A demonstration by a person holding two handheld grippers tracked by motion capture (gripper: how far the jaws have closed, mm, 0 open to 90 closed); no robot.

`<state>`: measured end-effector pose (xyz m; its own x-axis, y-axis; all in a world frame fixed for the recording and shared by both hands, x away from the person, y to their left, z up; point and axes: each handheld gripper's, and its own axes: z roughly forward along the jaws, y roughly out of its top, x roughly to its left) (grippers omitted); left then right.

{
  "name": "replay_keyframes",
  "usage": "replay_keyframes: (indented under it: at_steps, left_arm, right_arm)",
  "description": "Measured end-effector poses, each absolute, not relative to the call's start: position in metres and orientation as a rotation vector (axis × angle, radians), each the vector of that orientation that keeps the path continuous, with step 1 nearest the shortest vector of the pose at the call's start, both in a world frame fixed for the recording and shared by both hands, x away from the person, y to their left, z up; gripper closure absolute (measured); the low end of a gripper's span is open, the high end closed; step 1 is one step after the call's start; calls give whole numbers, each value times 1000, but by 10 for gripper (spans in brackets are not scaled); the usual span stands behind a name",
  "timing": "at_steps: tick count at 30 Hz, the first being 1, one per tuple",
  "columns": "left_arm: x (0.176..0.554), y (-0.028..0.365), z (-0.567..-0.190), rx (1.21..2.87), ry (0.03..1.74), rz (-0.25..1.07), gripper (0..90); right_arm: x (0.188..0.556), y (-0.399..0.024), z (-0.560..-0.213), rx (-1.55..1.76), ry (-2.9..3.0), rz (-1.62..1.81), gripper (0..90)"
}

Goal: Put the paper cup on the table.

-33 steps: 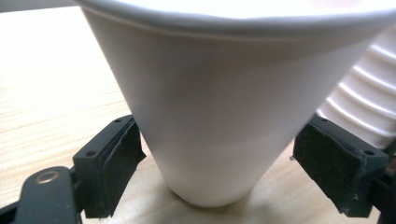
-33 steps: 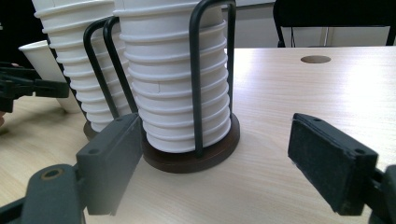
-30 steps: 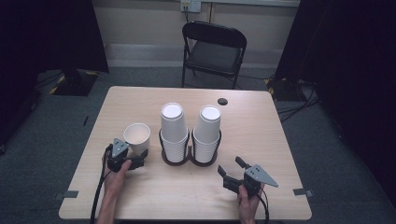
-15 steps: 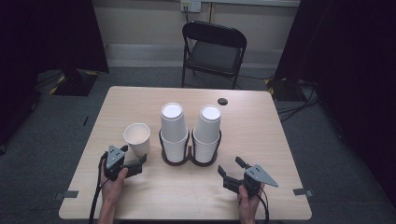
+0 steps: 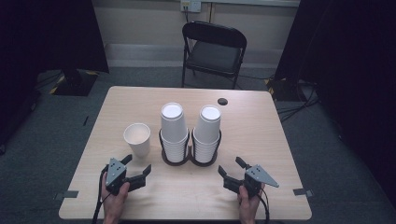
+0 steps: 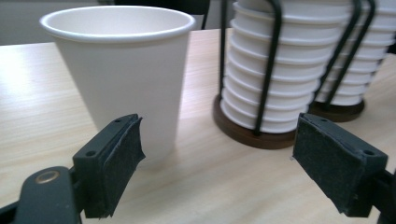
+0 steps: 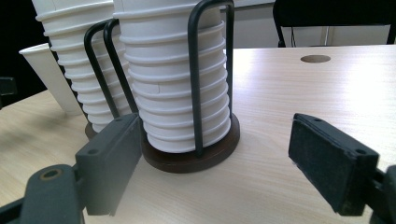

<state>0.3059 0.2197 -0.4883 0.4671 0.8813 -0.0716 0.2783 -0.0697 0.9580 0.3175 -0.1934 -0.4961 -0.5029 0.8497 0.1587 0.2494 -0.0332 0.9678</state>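
Left gripper [image 5: 136,169] rests low near the front edge of the table [image 5: 261,140], jaws spread wide and holding nothing, aimed toward the single paper cup [image 5: 137,138] just ahead of it. In the left gripper view that cup [image 6: 126,79] stands upright, mouth up, near the left jaw but not between the pads; the pad overlaps its lower wall in the picture, though whether they touch is unclear.

Right of the cup stands the wire holder [image 5: 189,156] with two tall stacks of upside-down cups: the left stack [image 5: 173,130] and the right stack [image 5: 207,133], each hooped by black wire on a dark round base. The loose cup stands near the left stack but apart from it.

Farther right, the right gripper [image 5: 232,170] also sits low with its jaws released and empty, facing the right stack [image 7: 180,88] at base height.

If the loose cup is to be picked up, the left gripper should shift sideways so the cup sits centred between the pads, then close gently on the middle of the wall; thin paper will likely buckle under a hard squeeze, and a grip near the rim could tip it. Keeping the outer jaw clear of the wire holder matters, since the gap there is narrow. A black chair [image 5: 214,51] stands beyond the table.
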Motion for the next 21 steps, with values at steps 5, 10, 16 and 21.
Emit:
replay_keyframes:
  at_steps: [5, 10, 16, 21]
  left_arm:
    - [299, 208, -491, 1608, 1014, 660, 155]
    - [292, 193, -488, 1619, 989, 640, 156]
    - [290, 173, -493, 1643, 953, 642, 157]
    - [289, 165, -495, 1647, 927, 681, 157]
  right_arm:
    - [317, -193, -496, 1155, 1745, 1567, 167]
    - [317, -194, -496, 1154, 1745, 1570, 167]
    - [317, -194, -496, 1150, 1743, 1565, 167]
    - [317, -193, -496, 1156, 1746, 1558, 167]
